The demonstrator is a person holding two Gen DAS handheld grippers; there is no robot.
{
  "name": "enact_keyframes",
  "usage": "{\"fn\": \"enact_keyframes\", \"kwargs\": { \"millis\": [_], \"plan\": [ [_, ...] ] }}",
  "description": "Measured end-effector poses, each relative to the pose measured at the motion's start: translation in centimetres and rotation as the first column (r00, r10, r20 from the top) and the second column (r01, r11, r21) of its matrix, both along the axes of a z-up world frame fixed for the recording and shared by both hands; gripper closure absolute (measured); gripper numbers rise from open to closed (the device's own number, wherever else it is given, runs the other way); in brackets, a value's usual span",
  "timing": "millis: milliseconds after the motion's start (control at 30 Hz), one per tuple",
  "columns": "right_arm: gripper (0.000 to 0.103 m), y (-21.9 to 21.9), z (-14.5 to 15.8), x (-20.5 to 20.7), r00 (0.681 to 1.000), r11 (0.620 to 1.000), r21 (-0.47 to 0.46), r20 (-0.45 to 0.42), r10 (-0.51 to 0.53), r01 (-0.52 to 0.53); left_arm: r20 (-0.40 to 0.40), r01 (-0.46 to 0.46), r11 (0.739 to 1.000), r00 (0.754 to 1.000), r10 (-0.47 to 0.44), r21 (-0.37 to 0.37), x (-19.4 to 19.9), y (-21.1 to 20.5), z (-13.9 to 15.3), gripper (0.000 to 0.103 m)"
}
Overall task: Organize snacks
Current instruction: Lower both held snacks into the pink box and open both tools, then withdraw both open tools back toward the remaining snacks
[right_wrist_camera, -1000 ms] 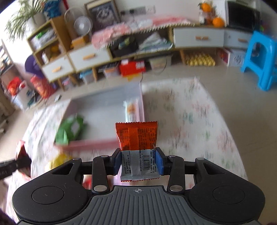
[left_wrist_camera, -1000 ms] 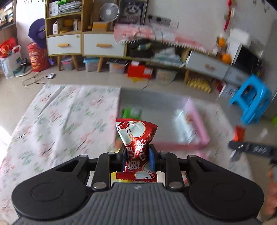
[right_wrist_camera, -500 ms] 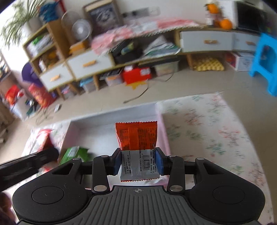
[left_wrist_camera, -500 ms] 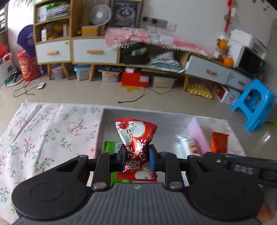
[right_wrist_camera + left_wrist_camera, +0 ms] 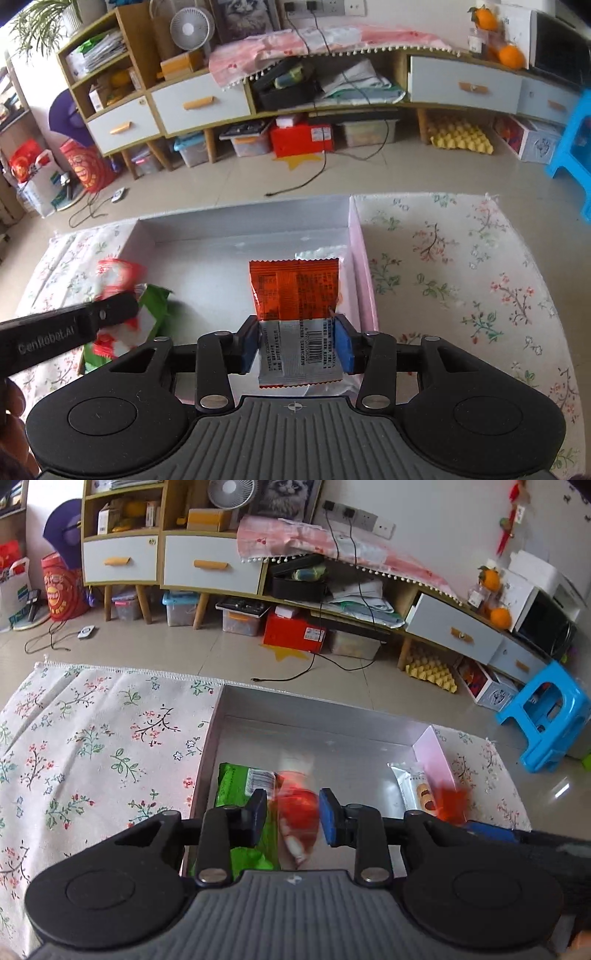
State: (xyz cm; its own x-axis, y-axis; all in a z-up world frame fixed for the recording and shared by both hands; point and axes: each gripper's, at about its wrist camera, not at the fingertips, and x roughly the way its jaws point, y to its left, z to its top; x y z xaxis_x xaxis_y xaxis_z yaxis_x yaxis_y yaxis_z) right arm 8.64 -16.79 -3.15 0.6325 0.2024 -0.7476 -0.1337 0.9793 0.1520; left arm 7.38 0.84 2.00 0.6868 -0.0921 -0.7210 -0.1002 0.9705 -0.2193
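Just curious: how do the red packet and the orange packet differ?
The red packet is red-and-white, blurred, loose between the just-opening jaws of the left gripper. The orange packet is sharp, flat, barcode showing, in the right gripper, also opening. Both are over the box.

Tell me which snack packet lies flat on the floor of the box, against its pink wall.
The clear biscuit packet, showing a round biscuit. The green packet lies by the opposite wall; the red packet and the orange packet sit between jaws.
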Motion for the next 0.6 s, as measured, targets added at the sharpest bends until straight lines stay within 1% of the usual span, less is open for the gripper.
{"fn": "enact_keyframes", "kwargs": {
  "millis": [33,133,200,267,300,333,367,433,500,567,600],
  "plan": [
    [0.050,0.0,0.1,-0.1,1.000,1.000,-0.002,0.007,0.000,0.000,0.001,0.001,1.000,1.000,-0.001,-0.009,-0.1,0.1,0.2,0.071],
    [0.039,-0.3,0.5,-0.3,1.000,1.000,0.006,0.013,0.001,-0.001,-0.006,-0.009,1.000,1.000,0.008,-0.019,-0.4,0.5,0.4,0.065],
    [0.039,-0.9,0.8,-0.4,1.000,0.999,0.031,0.005,-0.020,0.019,-0.010,-0.024,1.000,1.000,0.023,-0.021,-0.7,1.0,0.8,0.064],
    [0.039,-1.6,1.2,-0.5,0.999,0.997,0.060,-0.011,-0.047,0.047,-0.012,-0.043,0.999,0.999,0.043,-0.011,-1.2,1.4,1.3,0.061],
    [0.039,-1.8,1.4,-0.7,0.998,0.996,0.070,-0.016,-0.053,0.054,-0.013,-0.053,0.999,0.999,0.053,-0.002,-1.5,1.5,1.5,0.058],
    [0.039,-2.0,1.5,-0.8,0.998,0.996,0.074,-0.025,-0.055,0.057,-0.019,-0.066,0.998,0.998,0.066,0.007,-1.9,1.6,1.8,0.052],
    [0.039,-2.1,1.6,-1.0,0.997,0.995,0.072,-0.037,-0.062,0.064,-0.023,-0.078,0.997,0.997,0.078,0.006,-2.2,1.7,2.1,0.050],
    [0.039,-2.4,2.0,-1.7,0.996,0.994,0.074,-0.051,-0.079,0.083,-0.030,-0.079,0.997,0.996,0.078,-0.006,-3.1,1.8,2.8,0.048],
    [0.039,-2.4,2.5,-2.7,0.995,0.995,0.056,-0.061,-0.078,0.081,-0.044,-0.083,0.996,0.995,0.084,0.016,-4.0,1.7,3.6,0.048],
    [0.034,-2.4,3.2,-3.9,0.996,0.996,0.045,-0.054,-0.070,0.072,-0.040,-0.086,0.996,0.995,0.087,0.021,-4.9,1.7,4.2,0.041],
    [0.029,-2.5,3.4,-4.5,0.996,0.996,0.047,-0.055,-0.069,0.072,-0.051,-0.084,0.996,0.995,0.086,0.025,-5.2,1.9,4.3,0.037]
  ]
}}
